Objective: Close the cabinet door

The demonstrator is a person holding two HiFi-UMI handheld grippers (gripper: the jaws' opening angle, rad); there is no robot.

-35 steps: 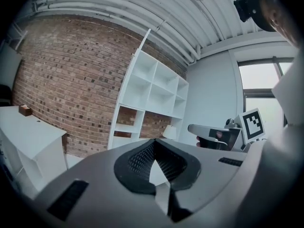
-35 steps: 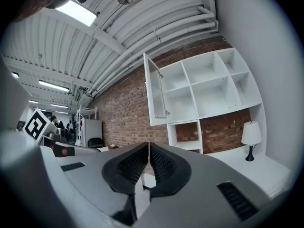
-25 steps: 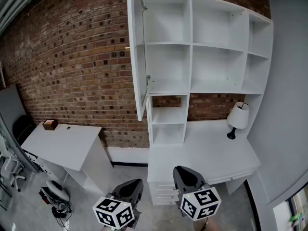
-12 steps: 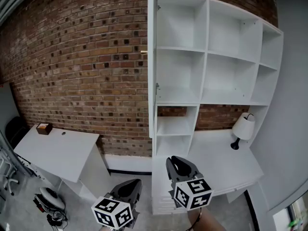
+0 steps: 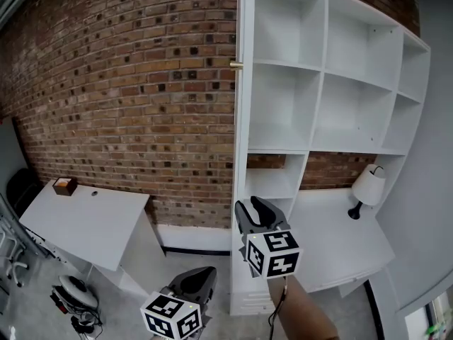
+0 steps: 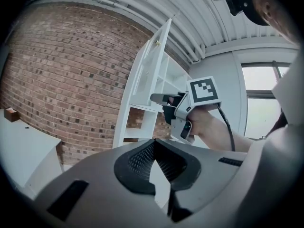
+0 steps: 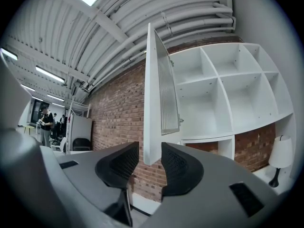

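The white cabinet door [image 5: 241,119] stands open, edge-on to the head view, with a small brass knob [image 5: 236,65] on its left face. It hangs at the left side of the white shelf unit [image 5: 322,83]. My right gripper [image 5: 249,211] is raised just under the door's bottom edge. Its jaws are opening. In the right gripper view the door's lower corner [image 7: 153,127] shows between the pads of that gripper [image 7: 149,167], and they do not press on it. My left gripper [image 5: 195,278] hangs low and to the left, shut and empty [image 6: 154,163].
A brick wall [image 5: 127,98] runs behind. A white side table [image 5: 85,218] with a small brown box [image 5: 64,185] stands at the left. A white lamp [image 5: 368,186] sits on the desk top [image 5: 340,246] under the shelves. Chair bases [image 5: 71,292] lie on the floor at the lower left.
My right gripper has risen and moved up to the door's lower edge, and its jaws have parted. The door has gone from angled to edge-on in the head view. The left gripper stays low.
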